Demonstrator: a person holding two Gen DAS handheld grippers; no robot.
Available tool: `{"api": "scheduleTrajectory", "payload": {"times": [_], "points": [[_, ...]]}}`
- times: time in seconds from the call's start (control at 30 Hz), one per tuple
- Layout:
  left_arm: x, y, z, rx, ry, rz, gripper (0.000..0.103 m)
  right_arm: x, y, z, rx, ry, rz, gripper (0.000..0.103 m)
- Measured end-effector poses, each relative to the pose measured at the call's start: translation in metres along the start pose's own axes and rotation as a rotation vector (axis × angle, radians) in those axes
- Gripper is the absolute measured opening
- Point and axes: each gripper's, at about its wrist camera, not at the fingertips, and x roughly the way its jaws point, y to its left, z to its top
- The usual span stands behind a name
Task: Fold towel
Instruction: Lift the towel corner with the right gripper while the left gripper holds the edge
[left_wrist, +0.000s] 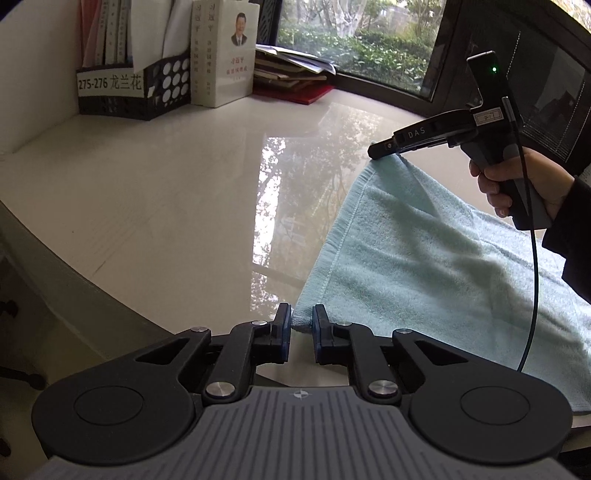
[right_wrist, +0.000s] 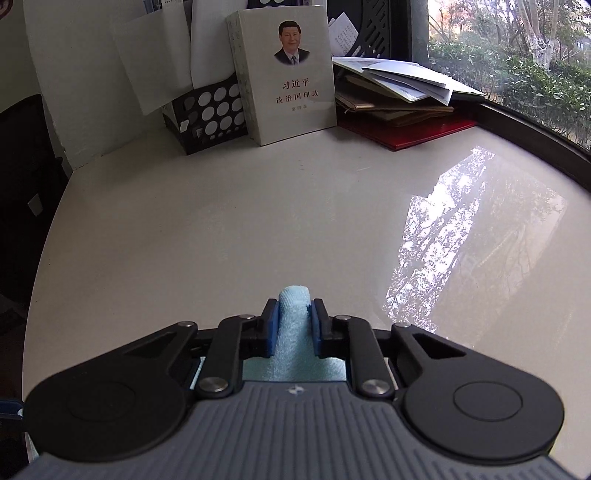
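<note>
Left tool (left_wrist: 301, 325) narrowly open at towel (left_wrist: 424, 258) corner, right tool (right_wrist: 294, 325) pinching towel fold.

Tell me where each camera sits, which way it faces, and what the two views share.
Left wrist: sits behind the left gripper, looking across the glossy white table toward the window; shows the right gripper and hand lifting the light blue terry towel.
Right wrist: sits behind the right gripper, facing the white portrait book; its jaws pinch the towel.
Shared: table, book, towel, black perforated file holder.
</note>
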Motion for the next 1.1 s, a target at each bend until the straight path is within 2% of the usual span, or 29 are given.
{"api": "scheduleTrajectory", "payload": {"times": [0.4,0.5,0.63,1.1], "points": [[0.002,0.033,-0.006,-0.065,0.017,0.014,0.014,0.048,0.026,0.017,-0.043,0.09,0.03,0.019],[0.004,0.04,-0.008,-0.081,0.024,0.016,0.014,0.055,0.032,0.018,-0.052,0.102,0.028,0.023],[0.004,0.043,-0.013,-0.086,0.029,0.01,0.014,0.055,0.037,0.022,-0.064,0.091,0.018,0.033],[-0.004,0.046,-0.02,-0.101,0.018,-0.013,0.014,0.058,0.042,0.034,-0.018,0.099,-0.028,0.035]]}}
